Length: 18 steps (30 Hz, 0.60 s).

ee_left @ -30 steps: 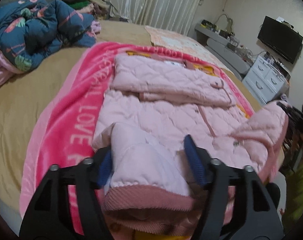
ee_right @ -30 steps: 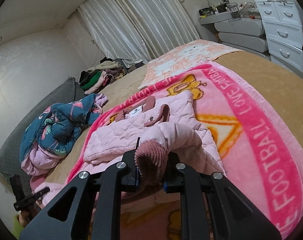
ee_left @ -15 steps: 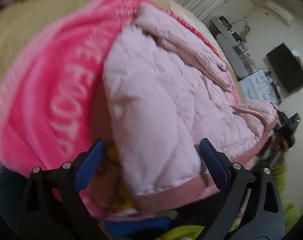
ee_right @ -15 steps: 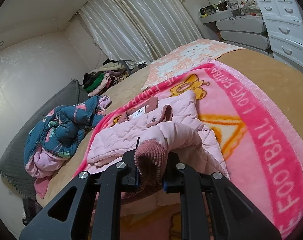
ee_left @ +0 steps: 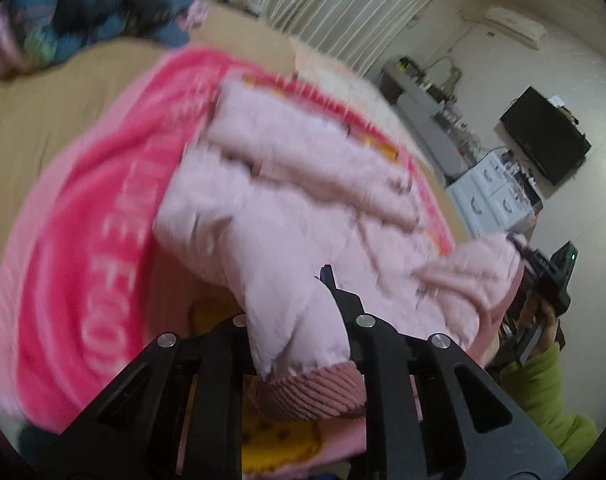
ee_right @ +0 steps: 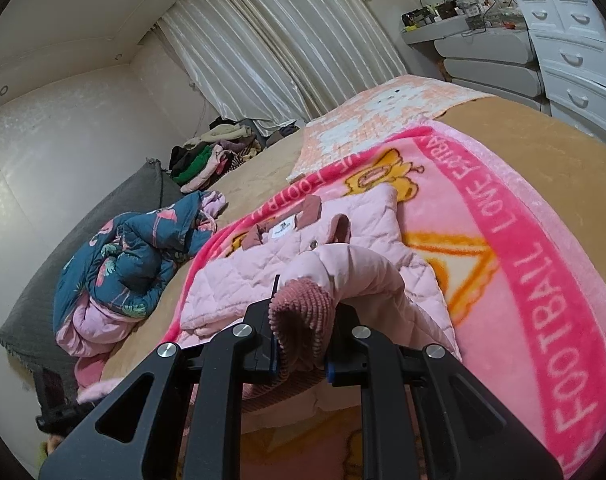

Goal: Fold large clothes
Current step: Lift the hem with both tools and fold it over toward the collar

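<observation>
A pale pink quilted jacket (ee_left: 303, 184) lies on a bright pink lettered blanket (ee_left: 83, 220) on the bed. The left wrist view is blurred. My left gripper (ee_left: 291, 304) is at the jacket's near edge, its jaws closing on the fabric and ribbed hem (ee_left: 315, 392) bunched between them. In the right wrist view the jacket (ee_right: 263, 276) lies spread with its collar far from me. My right gripper (ee_right: 301, 332) is shut on a ribbed dusty-pink cuff (ee_right: 299, 308), and the sleeve (ee_right: 355, 268) arches up from it. The right gripper (ee_left: 543, 276) also shows at the left view's right side.
A dark blue flowered quilted garment (ee_right: 131, 256) and a heap of clothes (ee_right: 207, 156) lie at the bed's far side. White drawers (ee_right: 575, 40) and a TV (ee_left: 543, 136) stand beyond the bed. A person's green sleeve (ee_left: 543, 392) is at the right.
My left gripper let go of the sleeve, opened wide and dipped to the jacket's edge, then shut on the hem. The right gripper has kept still, shut on the cuff.
</observation>
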Each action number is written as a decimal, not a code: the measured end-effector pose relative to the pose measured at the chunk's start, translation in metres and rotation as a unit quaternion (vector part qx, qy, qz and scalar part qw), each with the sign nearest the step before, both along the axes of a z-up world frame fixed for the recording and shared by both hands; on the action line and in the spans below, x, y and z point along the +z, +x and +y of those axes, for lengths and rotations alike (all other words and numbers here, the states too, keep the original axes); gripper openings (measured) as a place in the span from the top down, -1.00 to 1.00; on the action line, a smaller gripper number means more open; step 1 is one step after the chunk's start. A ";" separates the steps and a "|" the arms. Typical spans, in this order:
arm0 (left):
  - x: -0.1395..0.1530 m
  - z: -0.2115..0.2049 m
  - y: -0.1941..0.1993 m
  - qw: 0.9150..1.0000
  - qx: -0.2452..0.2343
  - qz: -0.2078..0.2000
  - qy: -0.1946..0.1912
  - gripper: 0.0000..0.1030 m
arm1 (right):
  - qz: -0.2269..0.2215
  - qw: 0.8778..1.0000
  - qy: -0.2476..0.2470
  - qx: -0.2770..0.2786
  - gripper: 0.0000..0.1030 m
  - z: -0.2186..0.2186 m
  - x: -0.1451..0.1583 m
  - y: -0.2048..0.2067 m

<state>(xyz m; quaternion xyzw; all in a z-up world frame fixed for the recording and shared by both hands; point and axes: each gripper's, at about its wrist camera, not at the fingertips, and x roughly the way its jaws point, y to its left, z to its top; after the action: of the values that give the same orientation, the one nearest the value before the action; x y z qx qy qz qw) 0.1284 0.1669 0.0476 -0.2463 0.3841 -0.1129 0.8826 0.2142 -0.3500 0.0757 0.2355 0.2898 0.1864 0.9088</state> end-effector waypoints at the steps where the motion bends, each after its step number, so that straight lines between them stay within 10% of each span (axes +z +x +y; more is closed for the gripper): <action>1: 0.010 0.000 0.006 1.000 0.001 -0.013 0.006 0.82 | -0.003 1.000 -0.002 -0.001 0.72 0.000 0.004 0.001; 18: 0.077 0.005 0.108 0.993 0.047 -0.087 0.068 0.82 | -0.025 0.999 -0.021 -0.033 0.72 -0.002 0.051 0.063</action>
<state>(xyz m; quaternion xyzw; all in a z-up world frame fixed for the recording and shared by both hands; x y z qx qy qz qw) 0.2362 0.1721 0.1242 -0.1933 0.3009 -0.0659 0.9315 0.2768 -0.3520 0.1272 0.2213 0.2630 0.1558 0.9261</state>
